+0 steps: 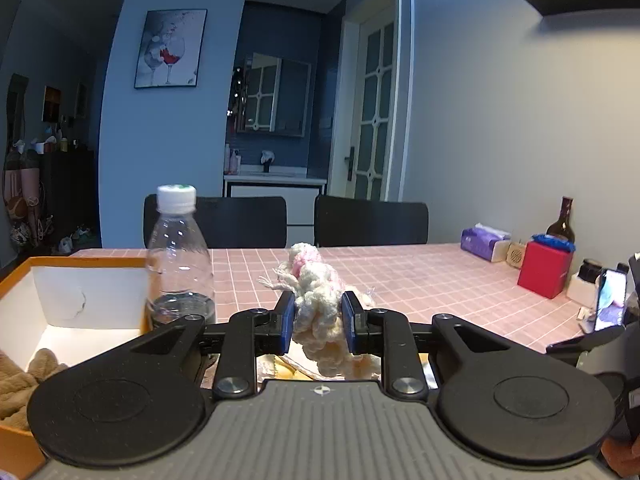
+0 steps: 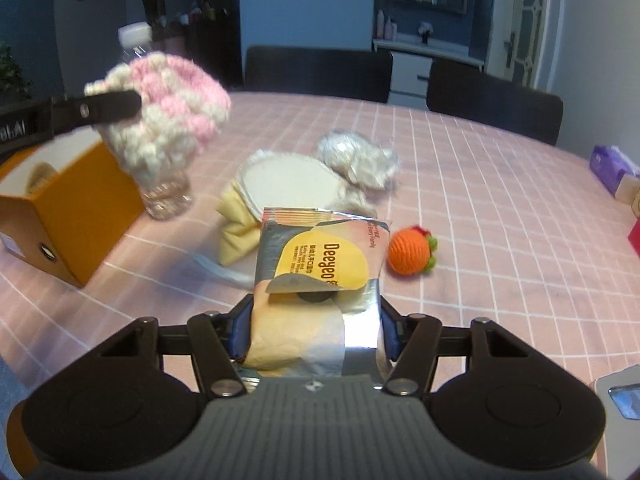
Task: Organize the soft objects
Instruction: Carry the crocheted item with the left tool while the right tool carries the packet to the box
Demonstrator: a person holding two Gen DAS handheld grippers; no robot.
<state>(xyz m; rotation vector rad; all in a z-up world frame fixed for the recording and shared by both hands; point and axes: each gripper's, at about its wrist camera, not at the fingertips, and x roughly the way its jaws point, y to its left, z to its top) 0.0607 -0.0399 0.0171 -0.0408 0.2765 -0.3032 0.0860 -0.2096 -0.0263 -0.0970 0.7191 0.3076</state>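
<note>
Above the pink tabletop [image 2: 480, 200], my left claw [image 1: 318, 320] pinches a crocheted toy [image 1: 316, 300] and my right claw [image 2: 314, 332] clamps a wipes packet [image 2: 320, 256], both probably bound next for the orange box [image 1: 24, 272].

A home dining room: pink-checked table [image 1: 400, 276], chairs [image 1: 370, 220], wine-glass picture [image 1: 170, 48].

Bystanders on the pink-checked counter [image 1: 420, 276]

A clear water bottle [image 1: 179, 256] with a white cap stands at left of the left-wrist view. At far right sit a purple tissue pack [image 1: 482, 242], a red box [image 1: 545, 269] and a brown glass bottle [image 1: 562, 220] behind it. Two dark chairs [image 1: 370, 220] line the far edge. A framed wine-glass picture [image 1: 170, 48] hangs upper left; a white glazed door [image 1: 374, 108] stands centre right.
</note>
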